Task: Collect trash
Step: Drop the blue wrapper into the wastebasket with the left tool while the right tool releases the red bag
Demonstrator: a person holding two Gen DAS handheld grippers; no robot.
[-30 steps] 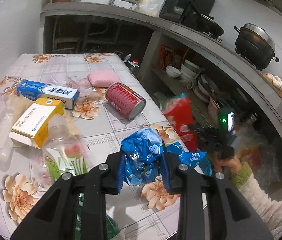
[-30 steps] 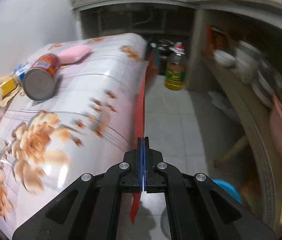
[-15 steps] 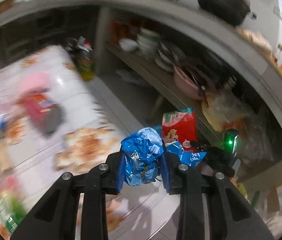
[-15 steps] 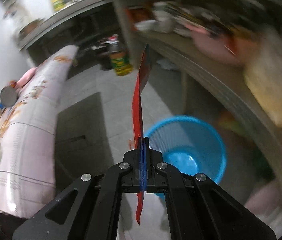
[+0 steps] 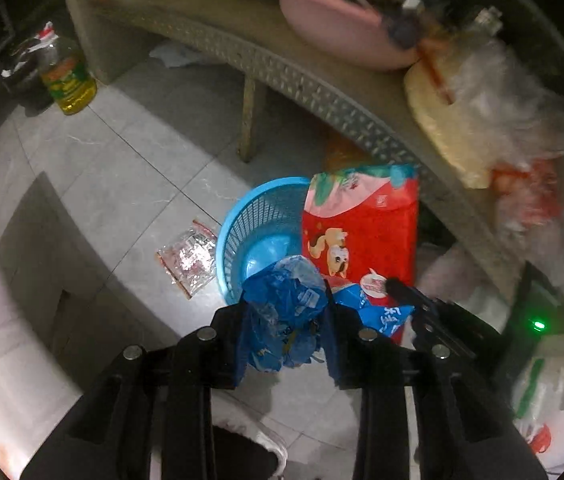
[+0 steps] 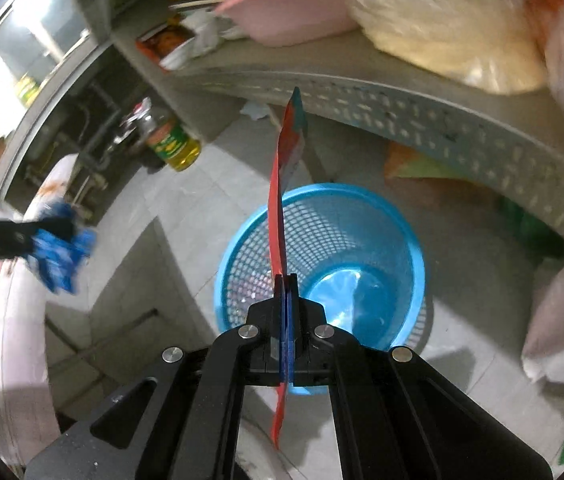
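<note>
- My left claw clamps the crumpled blue wrapper; its jaws have just been opening a little, the wrapper between them
- My right claw is pressed shut on the flat red packet, held edge-on with its long axis running away from me
- The blue basket stands on the floor right below the right claw, so that hand is nearer; the left one hangs near its rim, I judge
</note>
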